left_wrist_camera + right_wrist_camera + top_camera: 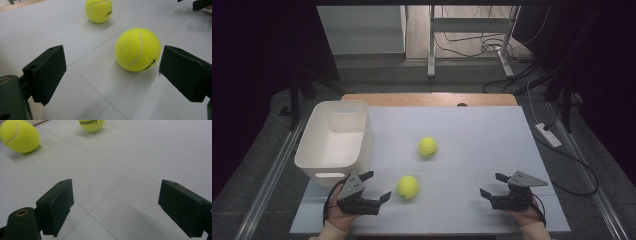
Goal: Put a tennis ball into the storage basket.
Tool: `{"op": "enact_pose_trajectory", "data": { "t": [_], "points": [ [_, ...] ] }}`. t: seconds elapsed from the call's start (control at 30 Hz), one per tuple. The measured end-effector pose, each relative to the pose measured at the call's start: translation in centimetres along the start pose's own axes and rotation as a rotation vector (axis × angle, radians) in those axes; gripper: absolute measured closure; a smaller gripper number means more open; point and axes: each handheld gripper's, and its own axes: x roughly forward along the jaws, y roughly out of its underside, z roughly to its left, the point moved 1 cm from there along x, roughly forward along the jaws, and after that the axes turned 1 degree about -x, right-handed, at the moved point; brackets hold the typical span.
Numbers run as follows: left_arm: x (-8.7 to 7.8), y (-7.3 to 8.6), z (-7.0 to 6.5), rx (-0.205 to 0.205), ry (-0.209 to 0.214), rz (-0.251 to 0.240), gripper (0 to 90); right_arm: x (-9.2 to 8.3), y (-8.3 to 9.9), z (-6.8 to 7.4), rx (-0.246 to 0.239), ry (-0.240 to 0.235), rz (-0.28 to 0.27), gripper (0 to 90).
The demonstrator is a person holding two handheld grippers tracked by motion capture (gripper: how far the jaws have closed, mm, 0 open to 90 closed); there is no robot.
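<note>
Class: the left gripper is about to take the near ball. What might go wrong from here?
1. The near ball sits off-centre, close to one jaw of the open left gripper; closing may knock it away.
2. It could roll into the far ball.
3. The bin stands close beside the gripper; lifting might clip it.

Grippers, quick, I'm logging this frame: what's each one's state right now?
Left gripper: open, holding nothing; the near tennis ball lies just ahead of it.
Right gripper: open, holding nothing.
</note>
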Motion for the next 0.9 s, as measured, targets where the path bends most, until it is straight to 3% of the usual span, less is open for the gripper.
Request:
{"op": "enact_pose_trajectory", "data": {
  "t": [0.53,0.9],
  "points": [
    [0.0,-0.6,-0.5,-0.002,-0.024,0.02,8.2,-0.1,-0.1,0.1,0.014,0.007,-0.02,13.1],
    [-0.6,-1.6,-0.7,-0.01,-0.016,0.036,8.3,0.6,-0.4,-0.1,0.008,0.001,-0.021,13.5]
  ]
}}
